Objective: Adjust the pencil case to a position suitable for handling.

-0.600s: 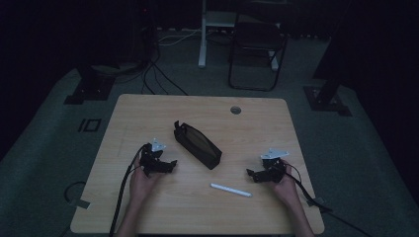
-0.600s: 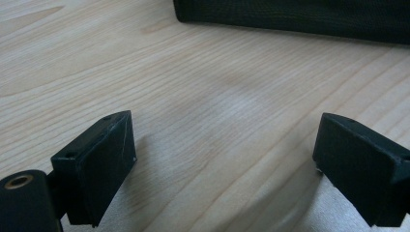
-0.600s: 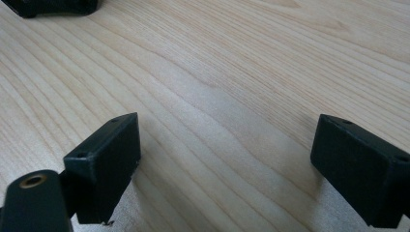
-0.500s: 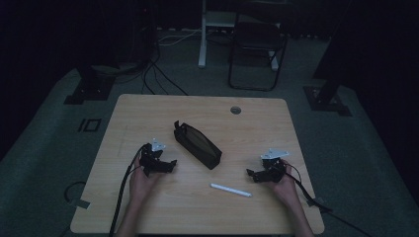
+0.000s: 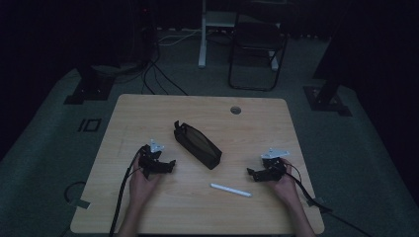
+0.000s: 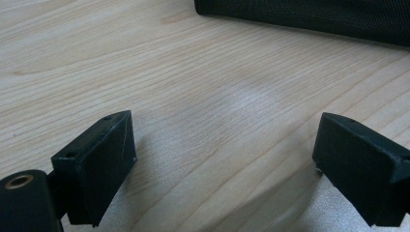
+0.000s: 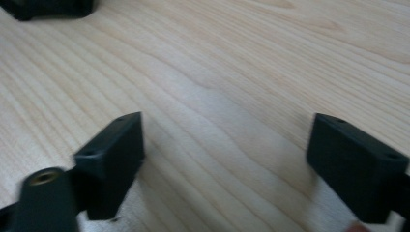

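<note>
Nearest the person, the white pen (image 5: 230, 189) lies flat on the table (image 5: 148, 111), in front of the black pouch (image 5: 197, 144) and between the two hands, closer to the right one.

The left hand-held gripper (image 5: 168, 165) rests low on the table, just left of the pouch's near end; in the left gripper view its jaws stand wide apart with bare wood between them and the pouch (image 6: 309, 17) across the far edge. The right hand-held gripper (image 5: 252, 174) sits to the right of the pouch and well apart from it, jaws likewise spread with nothing between them; it points toward the pen's side.

Risks, as judged:
- The pen is thin and round; a pinch taken off-centre or with one jaw landing first would likely roll or flick it toward the table's near edge.
- The pouch looks soft; a one-sided grip may collapse it or drag it instead of holding it steady.

Room: the table around the pouch is open on all sides. The cable hole (image 5: 235, 109) lies beyond the pouch, near the far edge. Cables trail behind both hands off the near edge and could snag on a long reach.
</note>
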